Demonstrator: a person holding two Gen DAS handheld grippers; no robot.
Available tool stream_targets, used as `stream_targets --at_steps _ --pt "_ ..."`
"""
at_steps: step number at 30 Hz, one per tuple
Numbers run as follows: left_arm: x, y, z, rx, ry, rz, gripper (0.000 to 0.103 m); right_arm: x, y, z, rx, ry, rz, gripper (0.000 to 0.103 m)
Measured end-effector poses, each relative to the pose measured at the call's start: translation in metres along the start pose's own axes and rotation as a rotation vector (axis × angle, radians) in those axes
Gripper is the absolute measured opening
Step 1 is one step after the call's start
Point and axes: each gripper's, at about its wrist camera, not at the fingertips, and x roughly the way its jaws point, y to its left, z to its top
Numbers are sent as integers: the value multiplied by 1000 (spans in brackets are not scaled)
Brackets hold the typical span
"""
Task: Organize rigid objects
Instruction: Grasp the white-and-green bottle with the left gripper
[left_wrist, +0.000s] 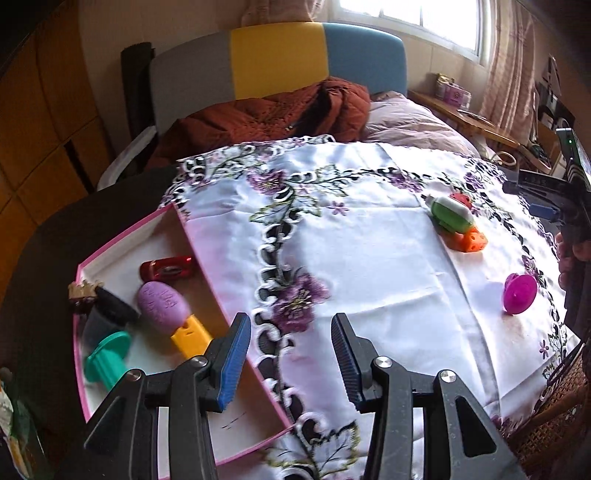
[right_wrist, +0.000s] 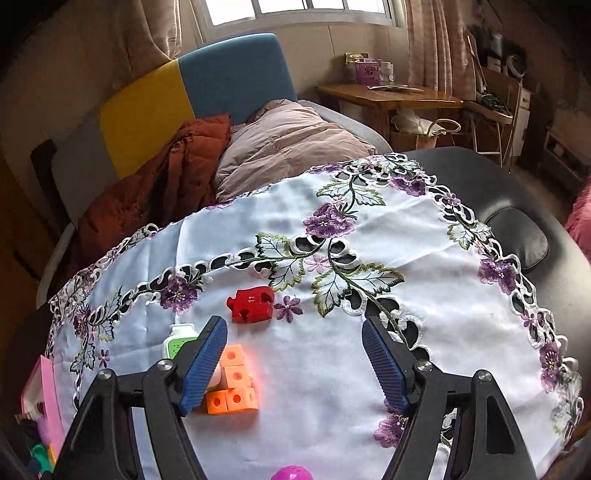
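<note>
While both claws hang empty over the embroidered cloth (right_wrist: 332, 369) on the desk, the sorting looks partway done: the pink-edged box (left_wrist: 207, 258) at the desk's left side already holds a red clip-like piece (left_wrist: 168, 267), a purple oval on a yellow handle (left_wrist: 162, 306), a teal stand-shaped piece (left_wrist: 109, 356) and a dark round object (left_wrist: 114, 308).

Loose on the cloth: orange cube cluster (right_wrist: 234, 387), green-and-white capsule-shaped toy (right_wrist: 179, 341) touching it, red puzzle piece (right_wrist: 252, 303) just beyond, magenta round toy (left_wrist: 520, 293) nearer the person.

Risks, as judged:
- Orange cubes and the green-white toy lie stacked; a grab at one likely drags or topples the other.
- Magenta toy looks round; a nudge may send it rolling off the desk edge.
- Cloth is loose and creased; a low pass could snag and pull it, shifting everything.

Left claw (left_wrist: 291, 354): jaws moderately apart, nothing between them, poised above the box's right wall and the cloth.

Right claw (right_wrist: 295, 365): jaws wide apart, empty, its left finger passing in front of the orange cluster; contact cannot be told.
</note>
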Motion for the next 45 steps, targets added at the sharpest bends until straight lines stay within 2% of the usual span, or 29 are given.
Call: stream_targets --at_steps 7,19,23,27,36,45 --pt "20 -27 6 40 34 -34 46 1 -10 2 59 14 12 78" --pt "52 -70 17 73 113 -167 46 6 -26 3 143 49 21 80" --pt "59 -81 34 42 120 -242 58 7 -25 2 138 56 23 80" --pt "70 -95 54 15 128 -308 63 7 -26 3 147 56 31 80" --pt "105 -134 101 -62 146 -450 65 8 -34 4 197 61 50 81" --pt "160 -148 122 -227 250 -519 65 12 -32 3 194 77 66 81"
